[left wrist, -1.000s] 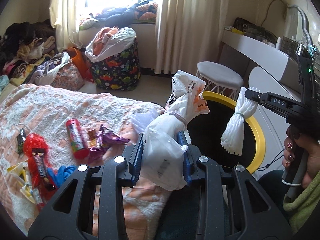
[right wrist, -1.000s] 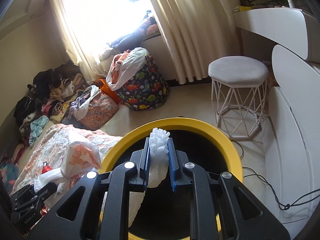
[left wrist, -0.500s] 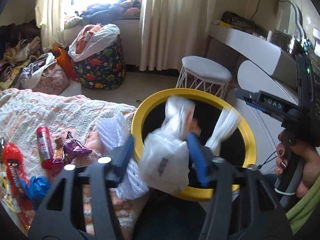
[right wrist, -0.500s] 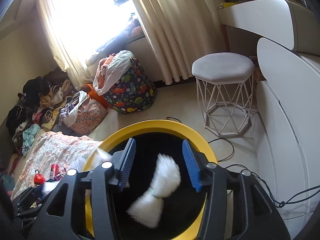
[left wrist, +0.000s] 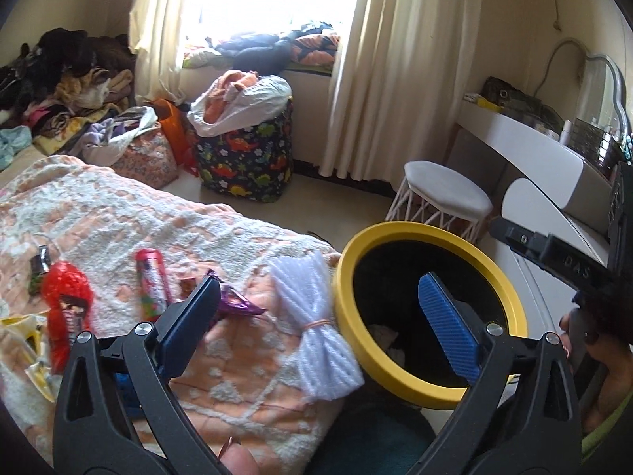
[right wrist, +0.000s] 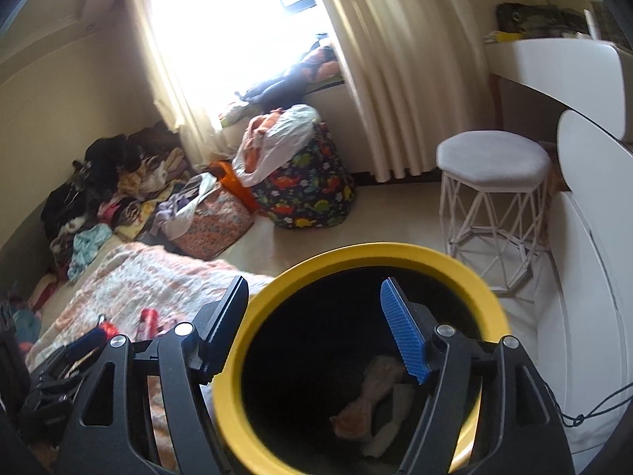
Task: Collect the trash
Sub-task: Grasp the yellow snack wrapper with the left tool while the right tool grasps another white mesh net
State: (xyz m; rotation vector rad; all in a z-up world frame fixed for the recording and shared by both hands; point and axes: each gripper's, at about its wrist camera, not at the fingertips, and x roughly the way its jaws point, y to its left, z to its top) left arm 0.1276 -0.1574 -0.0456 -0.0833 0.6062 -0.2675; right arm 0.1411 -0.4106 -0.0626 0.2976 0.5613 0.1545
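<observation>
Covering the bed: a peach and white blanket (left wrist: 130, 213) with litter strewn over its near end.
Litter on the blanket: a red tube (left wrist: 150, 281), a purple wrapper (left wrist: 237, 304), a red packet (left wrist: 65, 293) and a white straw bundle (left wrist: 316, 320) tied with an elastic band, lying just beside the bin.
Bin: a black bin with a yellow rim (left wrist: 399, 231) stands at the corner of the bed; at its bottom lie a crumpled plastic bag (right wrist: 372, 396) and a second white bundle (right wrist: 387, 431).
Room: cream curtains (left wrist: 395, 59) at a bright window, a dinosaur-print bag (left wrist: 245, 158) stuffed with clothes, a clothes heap (left wrist: 59, 87) by the wall, a white stool (left wrist: 447, 194) and a white dressing table (left wrist: 526, 146).
Left gripper (left wrist: 316, 308): jaws spread wide and have just been opening; nothing between them, hanging over the bed edge and the bin rim.
Right gripper (right wrist: 316, 316): jaws well apart and have just been opening; empty, above the bin mouth, held by a hand (left wrist: 605, 356) seen at the right of the left view.
Change: a second ago the left pads clamped the plastic bag and the right pads clamped a white bundle; both now lie inside the bin.
</observation>
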